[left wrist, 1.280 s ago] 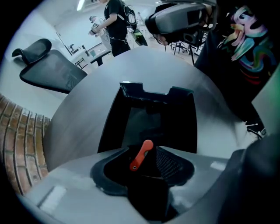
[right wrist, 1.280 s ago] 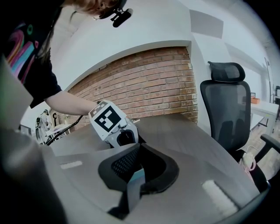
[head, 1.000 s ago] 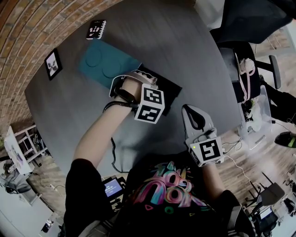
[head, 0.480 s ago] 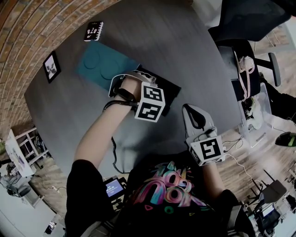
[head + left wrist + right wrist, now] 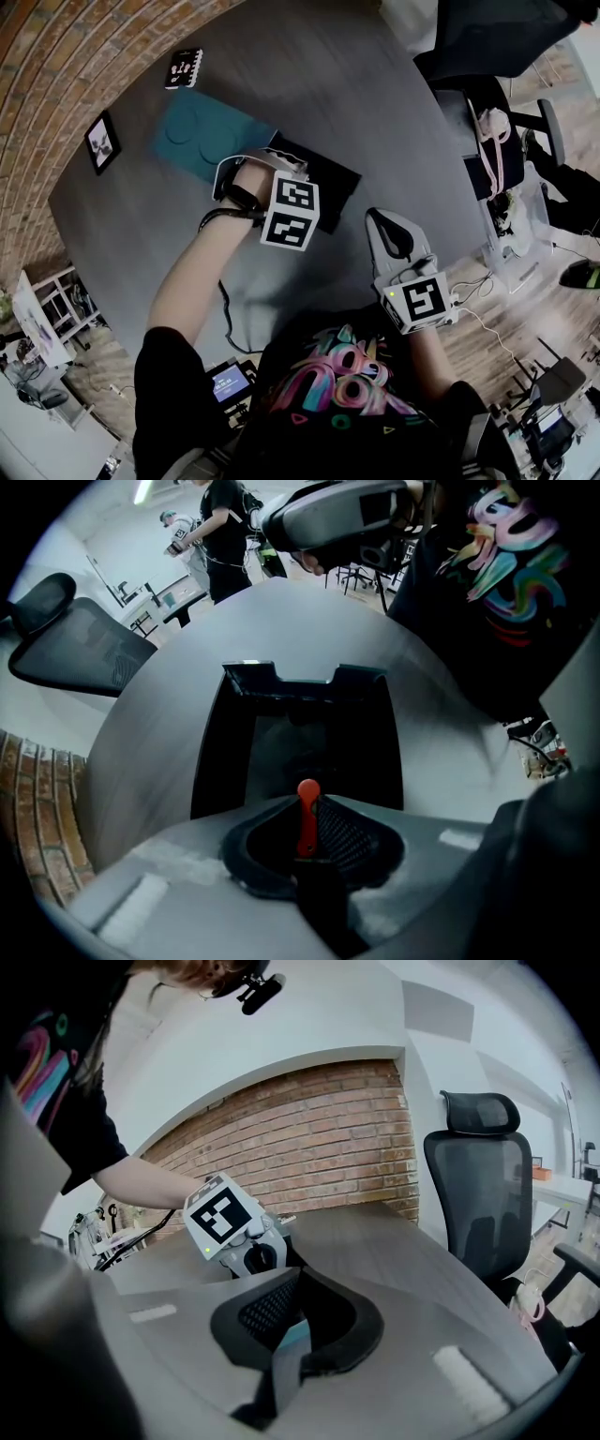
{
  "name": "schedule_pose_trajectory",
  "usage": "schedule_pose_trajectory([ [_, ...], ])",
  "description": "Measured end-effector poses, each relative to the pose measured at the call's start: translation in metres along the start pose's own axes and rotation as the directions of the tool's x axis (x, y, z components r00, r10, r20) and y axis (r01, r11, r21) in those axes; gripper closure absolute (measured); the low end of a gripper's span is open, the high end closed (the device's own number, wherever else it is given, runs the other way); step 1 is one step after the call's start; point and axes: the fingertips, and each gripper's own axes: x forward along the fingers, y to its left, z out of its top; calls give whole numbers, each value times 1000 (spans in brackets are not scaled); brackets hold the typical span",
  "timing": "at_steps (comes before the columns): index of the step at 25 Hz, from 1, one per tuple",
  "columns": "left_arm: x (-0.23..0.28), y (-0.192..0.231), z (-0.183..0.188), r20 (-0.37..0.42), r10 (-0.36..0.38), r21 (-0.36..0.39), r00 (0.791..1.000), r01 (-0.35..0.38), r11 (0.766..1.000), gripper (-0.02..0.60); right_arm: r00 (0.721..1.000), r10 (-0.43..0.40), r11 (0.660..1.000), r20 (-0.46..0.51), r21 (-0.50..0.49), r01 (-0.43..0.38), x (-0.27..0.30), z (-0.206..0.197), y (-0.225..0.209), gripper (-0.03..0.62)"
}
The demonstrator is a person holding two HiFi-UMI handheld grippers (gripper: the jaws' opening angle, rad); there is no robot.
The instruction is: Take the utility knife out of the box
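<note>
A black box (image 5: 330, 184) lies open on the grey round table (image 5: 394, 112). My left gripper (image 5: 286, 173) points straight down into it, its marker cube toward me. In the left gripper view the box (image 5: 223, 752) lies below the jaws. A slim red utility knife (image 5: 307, 819) stands upright between them. The left gripper (image 5: 307, 803) is closing and its pads meet around the knife's top. My right gripper (image 5: 382, 221) rests near the table's near edge, apart from the box. In its own view the right gripper (image 5: 298, 1279) has its tips together and looks at the left gripper's cube (image 5: 223, 1215).
A teal mat (image 5: 206, 129) lies just behind the box. Two marker cards (image 5: 185, 67) (image 5: 101, 142) sit at the table's far left. A black office chair (image 5: 483, 1194) stands to the right. A cable (image 5: 225, 314) hangs over the near table edge.
The whole head view has shifted slightly. Both grippers keep their places relative to the box.
</note>
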Motion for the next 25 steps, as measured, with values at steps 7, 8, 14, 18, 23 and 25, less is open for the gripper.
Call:
schedule_pose_trajectory([
  [7,-10,0,-2,47,16,-50,999,-14,999,526,1000,-17,1000,7,1,17,-6,1,-3,595],
  [8,-13,2,-2,56,25,-58,998,-22,998,528,1000,-18,1000,5,2,18,-6,1,-3,595],
  [14,-31,11,0,77,69,-78,995,-63,995,528,1000,-13,1000,21,-4,14,-8,5,0,595],
  [18,-42,10,2,85,91,-89,992,-83,993,528,1000,-13,1000,25,-11,14,-13,10,2,595],
  [23,-64,10,1,78,156,-103,985,-148,984,528,999,-6,999,54,-45,8,-18,21,5,595],
  [25,-74,5,1,79,178,-108,981,-170,980,528,998,-4,998,62,-57,8,-22,26,10,595],
])
